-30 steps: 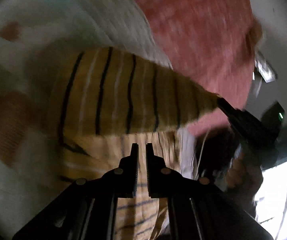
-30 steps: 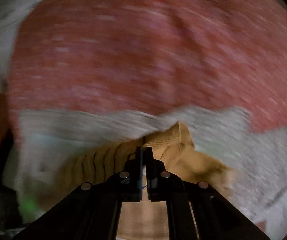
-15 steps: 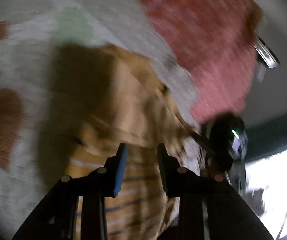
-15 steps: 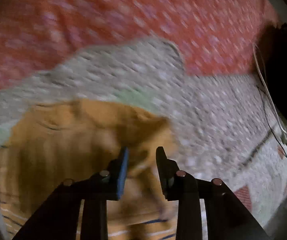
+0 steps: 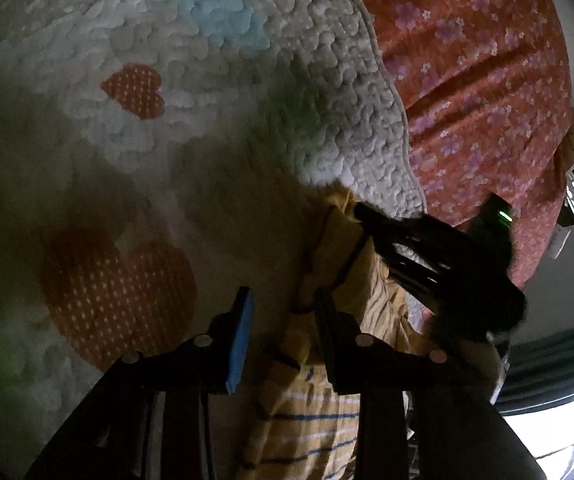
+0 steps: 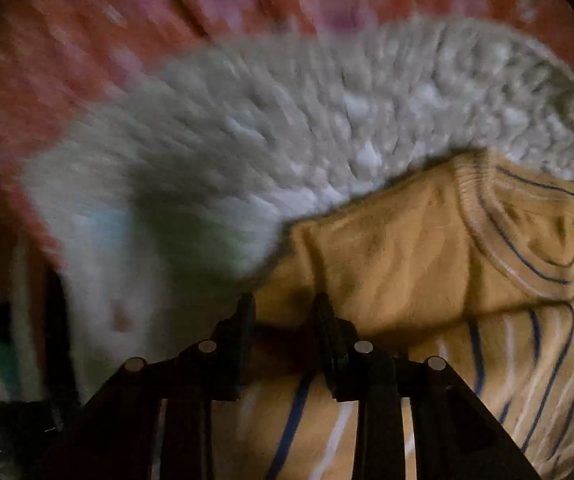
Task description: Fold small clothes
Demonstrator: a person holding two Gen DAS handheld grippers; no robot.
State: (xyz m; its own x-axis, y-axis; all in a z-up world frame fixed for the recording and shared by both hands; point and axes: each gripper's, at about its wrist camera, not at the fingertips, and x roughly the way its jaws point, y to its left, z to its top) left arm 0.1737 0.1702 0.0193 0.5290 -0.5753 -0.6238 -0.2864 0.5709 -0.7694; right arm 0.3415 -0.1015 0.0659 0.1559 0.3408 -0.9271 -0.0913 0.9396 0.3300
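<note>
A yellow top (image 6: pixel 387 264) with blue and white stripes lies crumpled on a white quilt (image 6: pixel 287 128), its ribbed collar (image 6: pixel 527 240) at the right in the right wrist view. My right gripper (image 6: pixel 285 312) hovers just over the top's plain yellow fold, open, with its pads not pressing on the cloth. In the left wrist view the top (image 5: pixel 319 412) runs from the bottom edge up past my right finger. My left gripper (image 5: pixel 285 316) is open over the top's left edge and the quilt (image 5: pixel 167 128). The right gripper (image 5: pixel 363 212) points down at the top's far end.
The quilt has orange heart patches (image 5: pixel 119 296) and a pale blue patch (image 5: pixel 223 20). Under it lies a red flowered sheet (image 5: pixel 487 80). A grey wall and a bright window (image 5: pixel 567 424) are at the right. Dim light leaves the near quilt in shadow.
Both grippers were shut on the yellow top, holding it stretched between them. Both have opened and let it drop onto the quilt. The right gripper has swung down toward it.
</note>
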